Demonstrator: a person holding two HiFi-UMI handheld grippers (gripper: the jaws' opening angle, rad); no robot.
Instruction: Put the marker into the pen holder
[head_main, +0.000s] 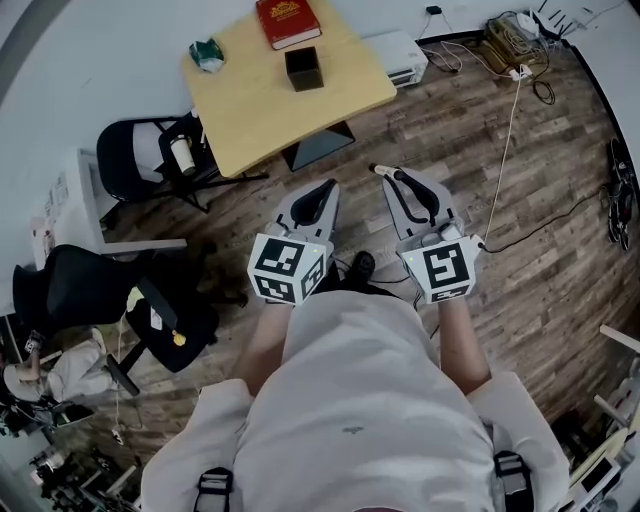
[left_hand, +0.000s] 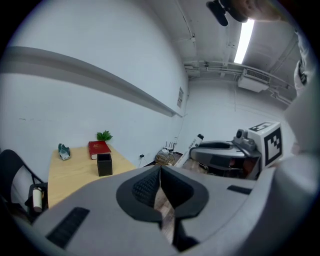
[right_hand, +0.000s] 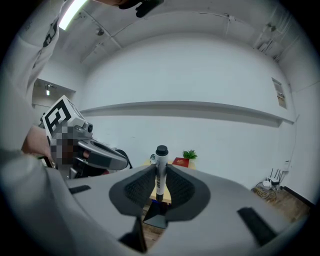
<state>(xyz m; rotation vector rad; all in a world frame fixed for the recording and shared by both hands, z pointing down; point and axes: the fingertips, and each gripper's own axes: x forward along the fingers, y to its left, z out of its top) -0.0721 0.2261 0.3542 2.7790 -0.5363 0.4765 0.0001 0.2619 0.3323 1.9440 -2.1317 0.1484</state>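
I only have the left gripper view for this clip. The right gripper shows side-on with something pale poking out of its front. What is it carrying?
Observer: The right gripper is shut on a marker, which stands upright between the jaws, black cap up.
Operator: Is the pen holder touching the red book?
Observer: No. The head view shows the pen holder apart from the red book, on the side nearer the person.
Operator: I see one chair by the table. Any others?
Observer: Yes. Another black chair stands nearer the person, on the left.
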